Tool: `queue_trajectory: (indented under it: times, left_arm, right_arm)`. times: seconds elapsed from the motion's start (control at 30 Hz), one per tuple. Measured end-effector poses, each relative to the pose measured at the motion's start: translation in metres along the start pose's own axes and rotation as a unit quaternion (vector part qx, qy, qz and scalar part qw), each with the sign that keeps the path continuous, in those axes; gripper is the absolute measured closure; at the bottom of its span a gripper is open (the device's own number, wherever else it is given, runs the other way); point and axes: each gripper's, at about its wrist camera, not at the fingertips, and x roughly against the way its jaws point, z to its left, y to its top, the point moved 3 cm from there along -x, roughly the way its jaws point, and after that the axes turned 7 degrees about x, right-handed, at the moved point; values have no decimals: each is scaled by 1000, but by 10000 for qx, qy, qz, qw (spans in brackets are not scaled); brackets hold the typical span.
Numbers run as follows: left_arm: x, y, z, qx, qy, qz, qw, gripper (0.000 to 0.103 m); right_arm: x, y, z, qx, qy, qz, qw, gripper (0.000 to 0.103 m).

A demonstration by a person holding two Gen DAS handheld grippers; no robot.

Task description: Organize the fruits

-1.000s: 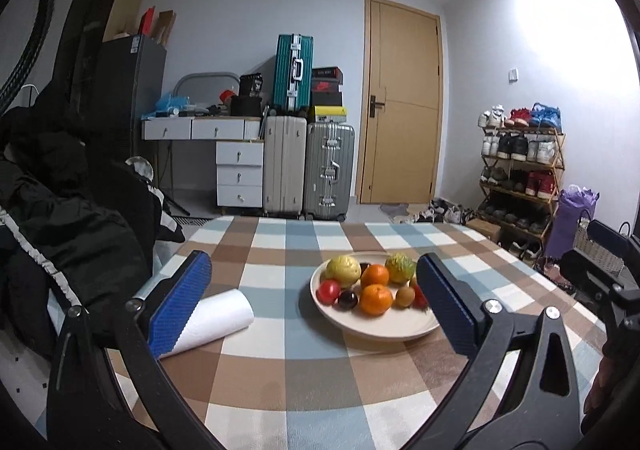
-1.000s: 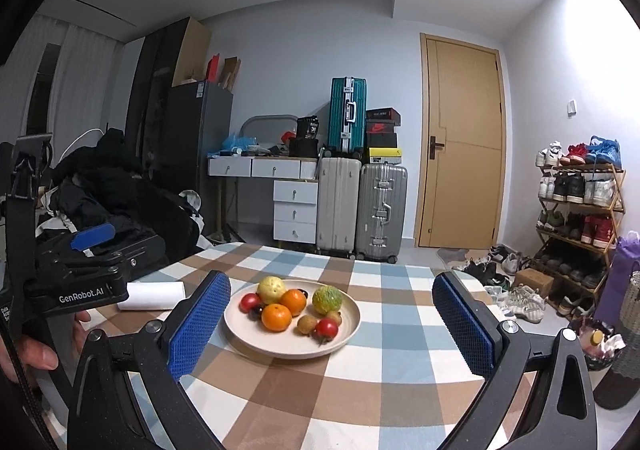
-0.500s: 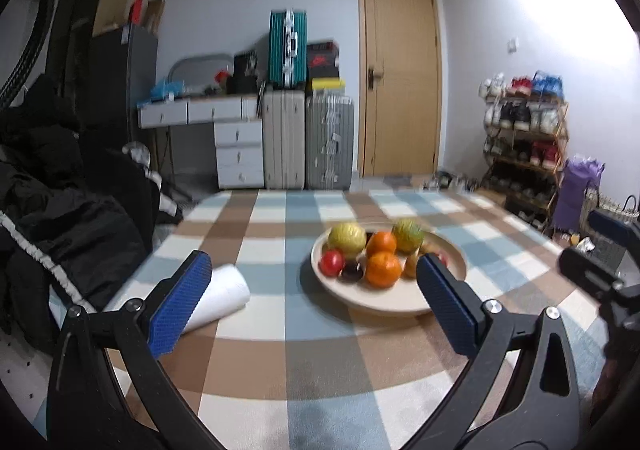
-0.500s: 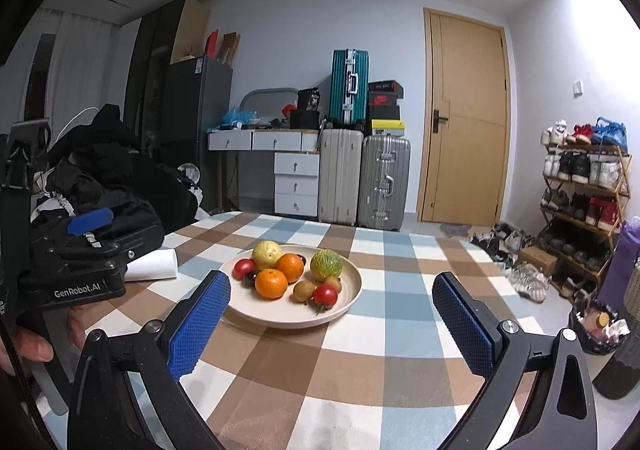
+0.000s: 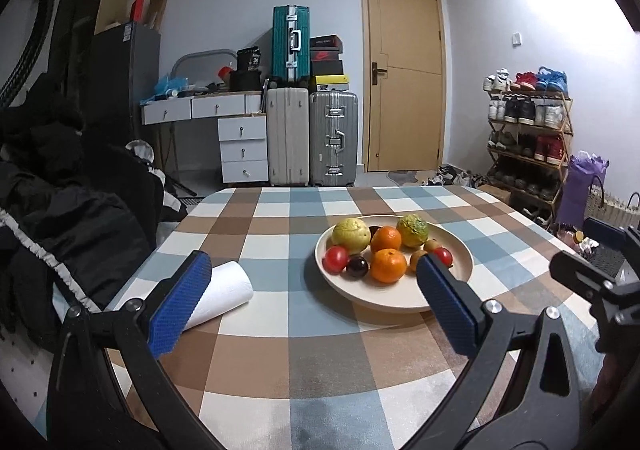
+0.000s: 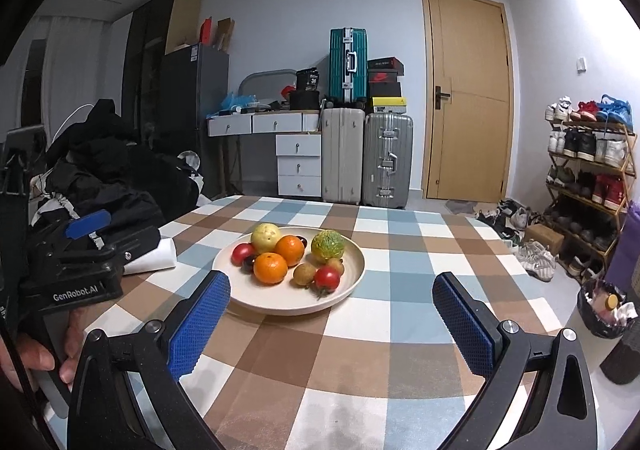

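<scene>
On the checked tablecloth [image 6: 400,250] of brown, blue and white squares rests a shallow cream plate [image 6: 352,274], the landmark for all positions below. Within the plate lie the fruits, grouped toward its left and centre. At the rear left sits a pale yellow fruit [image 6: 265,237] with a faintly dimpled skin; at the rear right, a yellow-green fruit [image 6: 328,245] with a rough, mottled rind. Between them is one orange [image 6: 290,249], and in front of it a second orange [image 6: 271,268], both glossy and finely pitted. At the left edge of the group lies a red tomato [image 6: 242,253], touching a small dark, nearly black fruit [image 6: 251,263] just in front of it. Right of the front orange sit two small brown fruits [image 6: 304,274], and against them a second red tomato [image 6: 327,279] with a green stalk. The right half of the plate is bare.

Left of the plate, apart from it, lies a white paper roll [image 5: 224,294] on its side.

Both grippers hover over the near edge of the table, short of the plate. The left gripper [image 5: 312,306] has its jaws spread wide, its blue textured pads [image 5: 180,308] empty; in its view the right pad overlaps the plate's near right rim. The right gripper [image 6: 331,324] likewise has its jaws spread wide and holds nothing, the plate showing between its pads [image 6: 198,324]. A hand [image 6: 36,358] grips the left gripper's handle at the left edge of the right wrist view.
</scene>
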Motion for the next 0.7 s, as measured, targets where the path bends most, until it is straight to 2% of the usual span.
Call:
queue_trajectory:
  times: [0.2, 0.7]
  left_arm:
    - [-1, -1, -2, 12, -1, -8, 10000, 1]
    - [3, 0, -2, 19, 0, -12, 10000, 1]
  right_arm:
    - [-4, -1, -3, -76, -47, 147, 9999, 0]
    - [3, 0, -2, -53, -52, -17, 10000, 0]
